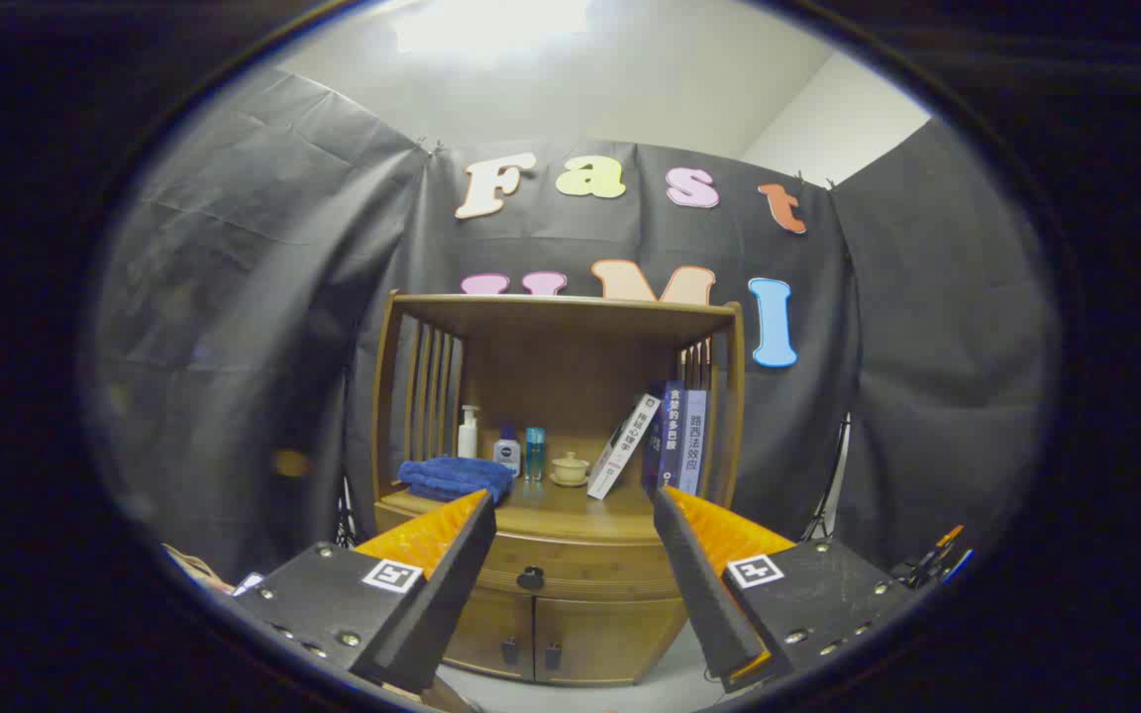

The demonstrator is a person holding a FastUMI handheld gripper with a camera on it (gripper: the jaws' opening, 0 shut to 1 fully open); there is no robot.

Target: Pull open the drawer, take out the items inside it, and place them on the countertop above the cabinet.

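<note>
Gripper (570,505): fingers spreading wide, gripping nothing, hovering before the drawer (570,569).
Drawer: sitting closed, knob (530,578) centred.
Towel (454,477): lying above the drawer.

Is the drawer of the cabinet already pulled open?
No, the drawer sits flush in the cabinet, its knob untouched beyond the open gripper.

— That cabinet (570,574), is it real wood?
— Looks so, smooth with a soft sheen, drawer (570,566) front too, with a dark knob (530,578).
— And the blue towel (454,477)?
— Soft, nubbly cloth. The books (674,436) have glossy covers.
</note>
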